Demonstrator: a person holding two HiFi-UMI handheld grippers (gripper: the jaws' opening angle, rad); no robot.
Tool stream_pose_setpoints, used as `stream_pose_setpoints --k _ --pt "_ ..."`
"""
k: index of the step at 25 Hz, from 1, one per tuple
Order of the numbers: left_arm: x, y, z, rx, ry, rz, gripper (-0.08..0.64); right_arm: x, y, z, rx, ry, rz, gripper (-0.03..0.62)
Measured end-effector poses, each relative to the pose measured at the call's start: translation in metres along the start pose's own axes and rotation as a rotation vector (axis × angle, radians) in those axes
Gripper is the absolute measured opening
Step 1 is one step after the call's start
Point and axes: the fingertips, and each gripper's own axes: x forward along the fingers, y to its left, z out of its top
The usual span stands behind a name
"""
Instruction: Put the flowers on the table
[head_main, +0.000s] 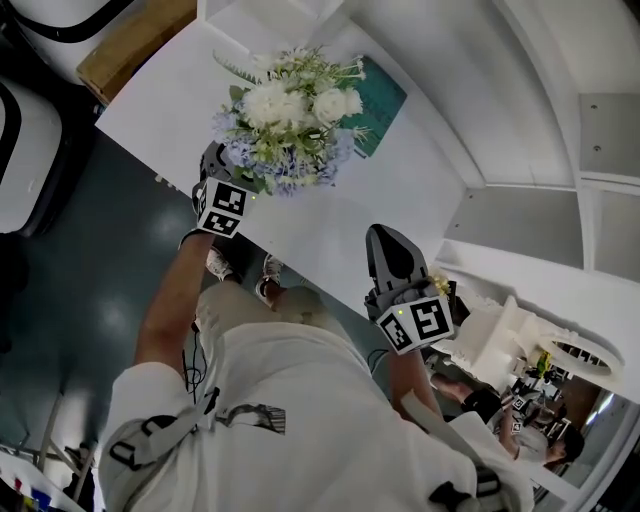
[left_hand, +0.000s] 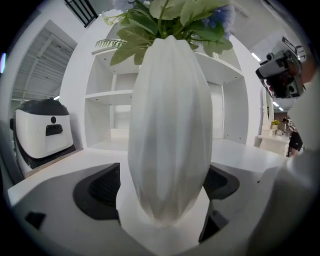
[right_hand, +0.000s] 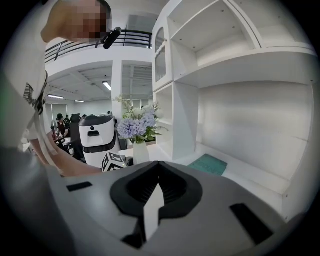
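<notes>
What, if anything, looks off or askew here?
Nothing stands out. The vase of flowers stands upright on the table, with nothing spilled or broken. The left gripper is open around its lower part.

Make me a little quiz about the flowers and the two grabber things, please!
1. True or false: the right gripper is holding the white vase.
2. Which thing lies flat on the white table next to the flowers? A: a teal mat. B: a red cup. C: a banana.
3. Fill in the gap: the vase stands between the jaws of the ___ gripper.

Key
1. False: its jaws are together with nothing in them.
2. A.
3. Left: the left gripper has the vase between its jaws.
</notes>
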Motion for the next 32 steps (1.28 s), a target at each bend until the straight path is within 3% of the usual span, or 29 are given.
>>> stream_pose_setpoints --k 13,19,25,32 --pt "-0.058 -0.003 -0.021 -0.117 0.110 0.174 0.500 0.007 -0.014 0.015 0.024 -0.105 0.142 0.009" --pt "-0.102 -0.010 -0.023 -0.209 0.128 0.309 0.499 0.014 -0.019 0.022 0.033 -0.152 0.227 0.009" --pt "-0.128 -0.024 -0.013 -0.279 0.133 0.365 0.491 0.021 -0.021 0.035 0.038 -0.200 0.305 0.009" --pt "-0.176 -0.007 0.006 -0.258 0.148 0.557 0.269 0.026 -0.026 0.020 0.098 -0.223 0.344 0.009"
